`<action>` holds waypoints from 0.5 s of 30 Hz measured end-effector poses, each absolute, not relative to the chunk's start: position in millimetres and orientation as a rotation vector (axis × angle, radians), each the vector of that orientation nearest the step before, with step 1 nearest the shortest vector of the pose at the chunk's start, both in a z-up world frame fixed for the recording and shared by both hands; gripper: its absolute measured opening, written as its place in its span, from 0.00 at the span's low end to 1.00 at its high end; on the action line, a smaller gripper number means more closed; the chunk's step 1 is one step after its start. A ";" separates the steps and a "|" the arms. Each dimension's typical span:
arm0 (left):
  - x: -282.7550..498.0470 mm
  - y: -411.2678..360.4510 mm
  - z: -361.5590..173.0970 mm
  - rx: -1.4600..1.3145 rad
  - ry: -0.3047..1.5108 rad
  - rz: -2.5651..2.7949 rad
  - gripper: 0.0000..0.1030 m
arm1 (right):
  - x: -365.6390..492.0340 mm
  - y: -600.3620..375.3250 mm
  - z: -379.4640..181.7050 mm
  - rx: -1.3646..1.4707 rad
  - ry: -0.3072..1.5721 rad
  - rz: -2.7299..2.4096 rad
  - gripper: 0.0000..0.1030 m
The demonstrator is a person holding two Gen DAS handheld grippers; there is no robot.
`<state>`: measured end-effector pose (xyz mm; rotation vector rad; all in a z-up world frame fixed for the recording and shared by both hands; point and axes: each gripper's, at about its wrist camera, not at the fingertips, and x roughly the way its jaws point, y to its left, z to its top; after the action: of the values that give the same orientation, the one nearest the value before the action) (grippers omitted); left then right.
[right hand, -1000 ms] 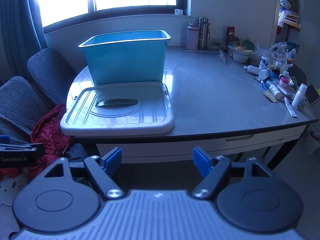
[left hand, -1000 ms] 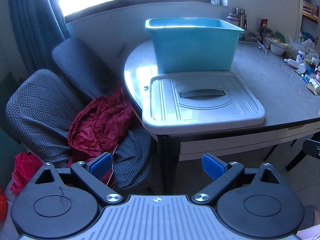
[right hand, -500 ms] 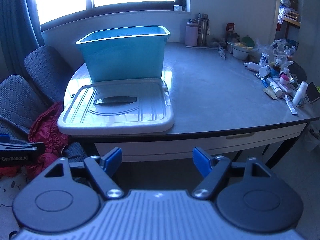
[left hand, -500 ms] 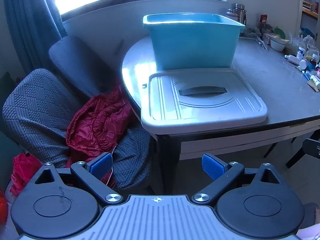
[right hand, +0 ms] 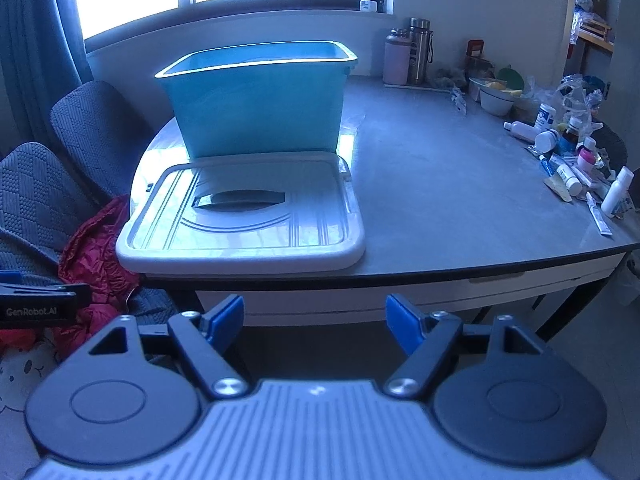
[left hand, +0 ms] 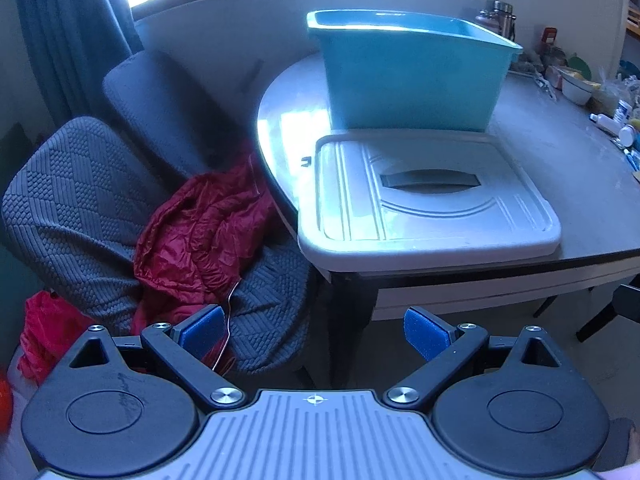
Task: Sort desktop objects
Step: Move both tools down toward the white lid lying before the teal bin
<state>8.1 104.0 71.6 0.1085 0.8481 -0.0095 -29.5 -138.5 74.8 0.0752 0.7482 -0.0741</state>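
A teal plastic bin (left hand: 412,76) (right hand: 260,100) stands on the grey table (right hand: 440,184) near its left end. In front of the bin lies its pale grey lid (left hand: 428,204) (right hand: 244,220), flat, with a dark handle slot. A cluster of small bottles and tubes (right hand: 572,160) is spread along the table's right side. My left gripper (left hand: 314,332) is open and empty, short of the table's near left corner. My right gripper (right hand: 314,318) is open and empty too, below the table's front edge. The left gripper's side (right hand: 38,300) shows at the left of the right wrist view.
Two grey knit-covered chairs (left hand: 80,200) stand left of the table, with a red jacket (left hand: 200,224) draped on them. Flasks (right hand: 410,56) and bowls (right hand: 496,100) stand at the table's back right. A dark curtain (left hand: 72,32) hangs by the window.
Both grippers have moved a little toward the table, so bin and lid look slightly larger; the left wrist view has shifted them a little rightward. Jaws stayed as they were.
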 end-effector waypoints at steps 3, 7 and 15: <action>17.0 105.1 69.8 0.106 0.855 0.000 0.95 | -21.7 -138.8 73.2 0.072 0.754 -0.072 0.76; 30.4 102.6 68.1 0.104 0.863 0.006 0.95 | -11.9 -142.3 73.0 0.073 0.757 -0.071 0.76; 56.0 93.9 63.2 0.102 0.888 0.015 0.95 | 11.5 -157.7 67.1 0.079 0.787 -0.073 0.76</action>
<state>56.0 93.9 63.2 0.1015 0.8878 0.0148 11.5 -157.7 67.1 0.0792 0.7873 -0.0735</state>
